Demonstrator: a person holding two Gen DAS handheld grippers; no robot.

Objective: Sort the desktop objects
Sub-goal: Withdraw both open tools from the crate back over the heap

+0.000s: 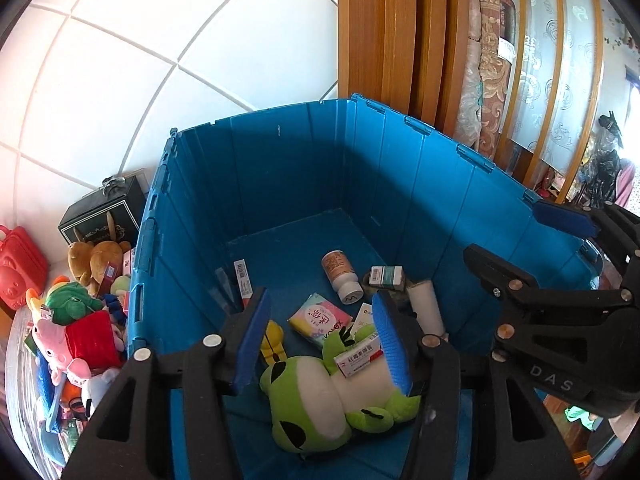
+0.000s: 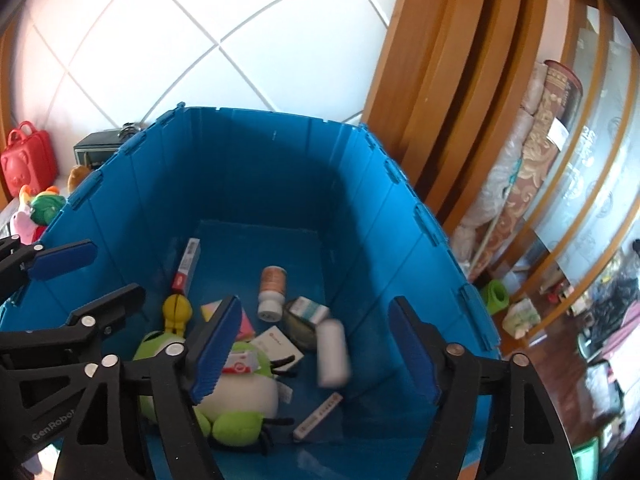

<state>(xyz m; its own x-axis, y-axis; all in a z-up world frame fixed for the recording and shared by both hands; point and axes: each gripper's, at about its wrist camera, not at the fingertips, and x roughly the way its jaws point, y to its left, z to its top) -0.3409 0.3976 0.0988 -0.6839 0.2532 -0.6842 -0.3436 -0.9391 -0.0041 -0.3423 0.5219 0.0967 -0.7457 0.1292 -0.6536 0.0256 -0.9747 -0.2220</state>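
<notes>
A: Left tool (image 1: 324, 336) pose?
B: Hung over the open blue plastic folding crate (image 1: 280, 168), pointed down into it, blue-padded fingers spread apart, nothing between them. Green-and-white plush frog (image 1: 320, 396) lay on the crate floor right below.

A: Right tool (image 2: 316, 354)?
B: Same deal, over the crate's near side, angled down, fingers wide apart, gripping nothing. In the left wrist view it sat at the right edge, above the crate rim (image 1: 568, 216).

A: White thing under it?
B: White cylindrical roll (image 2: 332, 354), blurred in the right wrist view, between the spread fingers but touching neither. Couldn't tell if it rested on the floor there. In the left view it lay against the right wall (image 1: 426, 306).

A: Other contents?
B: White pill bottle with orange-brown label (image 1: 340, 276) on its side mid-floor, teal-and-white small box (image 1: 386, 275) just beside it, pastel tissue pack (image 1: 322, 319) near the frog's head end, red-and-white medicine box (image 1: 360, 356) on the frog, yellow toy (image 1: 273, 340) by the left finger.

A: Outside the crate?
B: Heap of plush toys (image 1: 76, 320) and a red plastic bear-face case (image 1: 18, 268) to the left, against the white tiled wall (image 1: 160, 40).
</notes>
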